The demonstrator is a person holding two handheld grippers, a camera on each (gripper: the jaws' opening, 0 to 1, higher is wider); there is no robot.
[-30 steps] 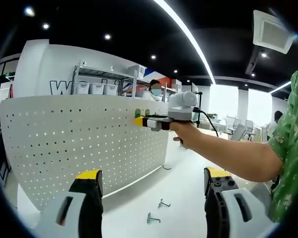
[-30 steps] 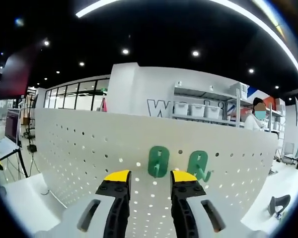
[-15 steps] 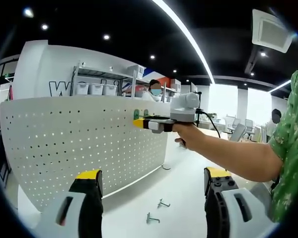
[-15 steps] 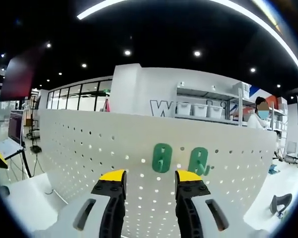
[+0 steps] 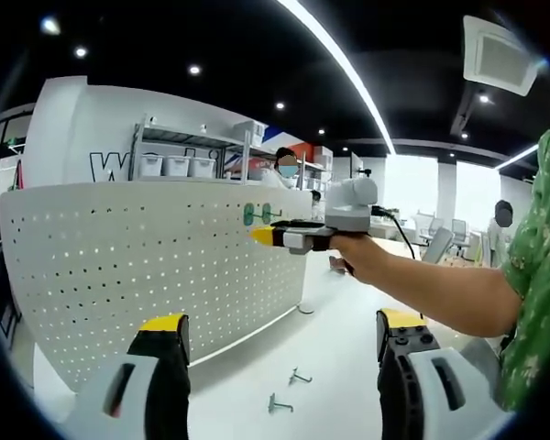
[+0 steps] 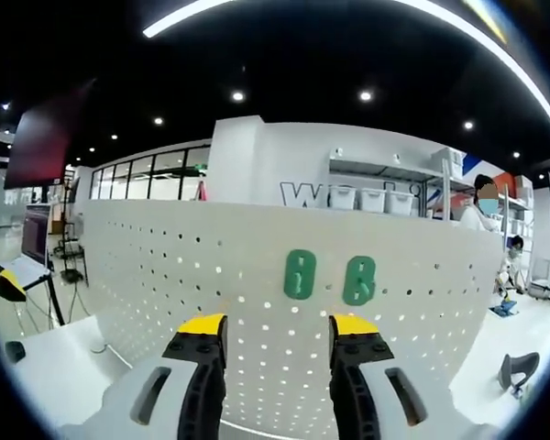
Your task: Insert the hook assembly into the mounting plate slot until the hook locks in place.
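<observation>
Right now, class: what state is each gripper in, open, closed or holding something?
Left gripper: open, jaws wide apart, holding nothing.
Right gripper: open, holding nothing, in front of two green hooks on the pegboard.

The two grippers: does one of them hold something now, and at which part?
Nothing is held. The right gripper is open before the green hooks on the pegboard; the left gripper is open too.
</observation>
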